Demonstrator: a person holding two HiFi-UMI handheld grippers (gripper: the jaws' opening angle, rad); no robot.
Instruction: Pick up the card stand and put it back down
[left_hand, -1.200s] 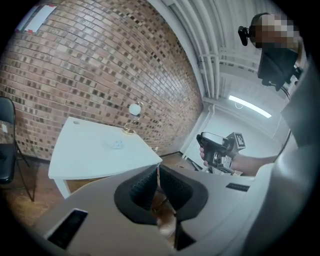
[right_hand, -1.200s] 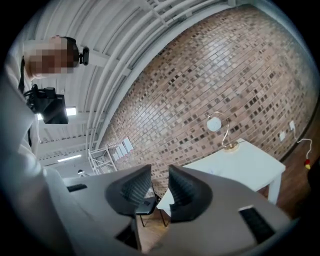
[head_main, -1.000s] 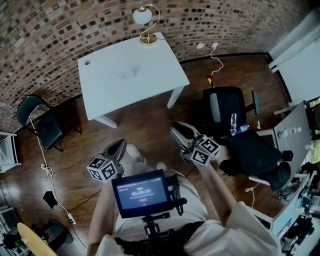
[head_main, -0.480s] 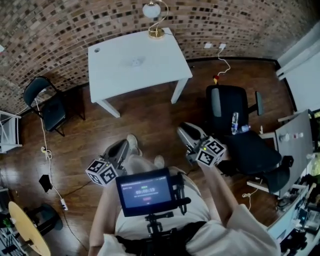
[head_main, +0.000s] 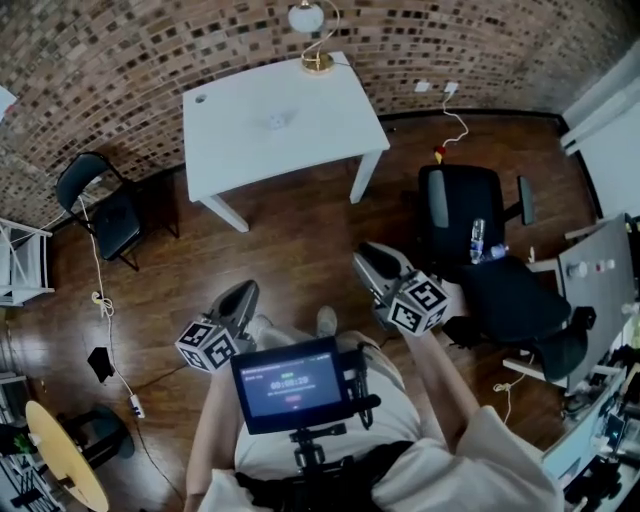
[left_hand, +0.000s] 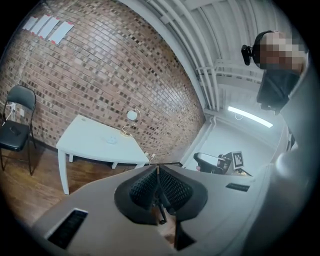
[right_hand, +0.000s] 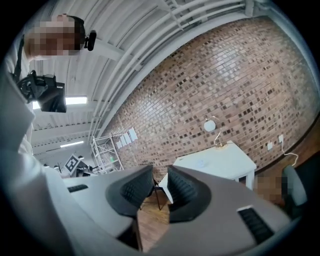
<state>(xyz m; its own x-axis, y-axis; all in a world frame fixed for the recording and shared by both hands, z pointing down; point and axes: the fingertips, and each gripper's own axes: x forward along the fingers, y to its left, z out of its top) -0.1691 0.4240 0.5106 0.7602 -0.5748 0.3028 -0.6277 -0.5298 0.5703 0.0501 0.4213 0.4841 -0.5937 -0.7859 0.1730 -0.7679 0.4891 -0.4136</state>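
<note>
Pickup seems not begun: left tongs (head_main: 243, 294) closed, right tongs (head_main: 366, 263) slightly open, both empty, well apart from the small pale card stand (head_main: 278, 121) on the white rectangular table (head_main: 310, 150).

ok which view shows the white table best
The head view: the whole white table shows from above, top and legs. The left gripper view has it small, side-on; in the right gripper view the right gripper covers its lower left.
</note>
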